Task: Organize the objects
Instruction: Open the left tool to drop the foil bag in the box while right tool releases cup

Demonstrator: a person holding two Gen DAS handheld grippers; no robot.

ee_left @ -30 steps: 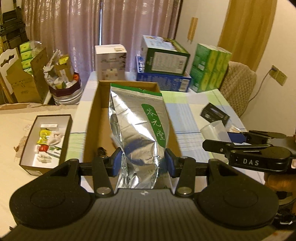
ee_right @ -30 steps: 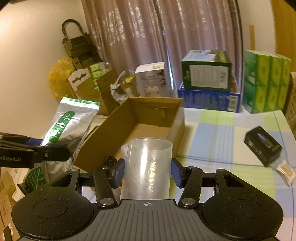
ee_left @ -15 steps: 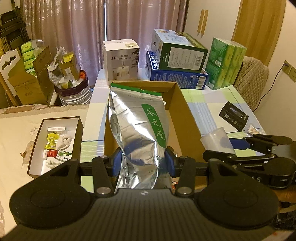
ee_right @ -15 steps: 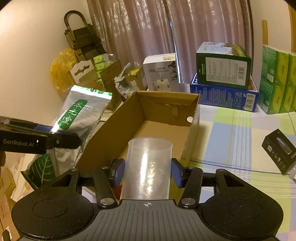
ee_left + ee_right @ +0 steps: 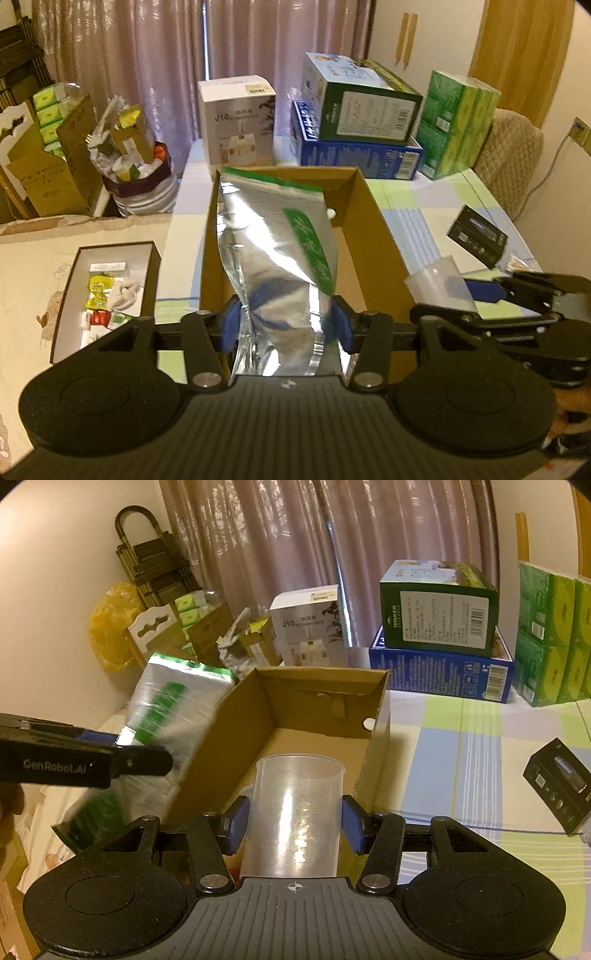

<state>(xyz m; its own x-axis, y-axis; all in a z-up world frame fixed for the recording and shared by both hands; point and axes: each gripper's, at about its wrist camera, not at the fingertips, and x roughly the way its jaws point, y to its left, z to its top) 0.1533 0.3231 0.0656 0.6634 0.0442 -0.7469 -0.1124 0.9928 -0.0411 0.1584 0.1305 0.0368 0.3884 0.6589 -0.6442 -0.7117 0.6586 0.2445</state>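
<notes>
My left gripper [image 5: 286, 325] is shut on a silver foil bag [image 5: 273, 258] with a green label, held upright over the open cardboard box [image 5: 373, 229]. The bag [image 5: 173, 716] shows blurred at the left of the right wrist view, beside the box [image 5: 317, 709]. My right gripper [image 5: 293, 823] is shut on a clear plastic measuring cup [image 5: 295, 808] held above the box's near end. The cup [image 5: 439, 282] and right gripper appear at the right of the left wrist view.
A small open tray of packets [image 5: 107, 291] lies left of the box. Stacked cartons [image 5: 354, 125], a white carton [image 5: 236, 118] and green tissue packs [image 5: 458, 122] line the table's far end. A black box [image 5: 476, 236] lies on the checked cloth [image 5: 476, 753] at right.
Both grippers have moved forward over the cardboard box. The foil bag now tilts and is blurred with motion, and the cup hangs above the box's near end.
</notes>
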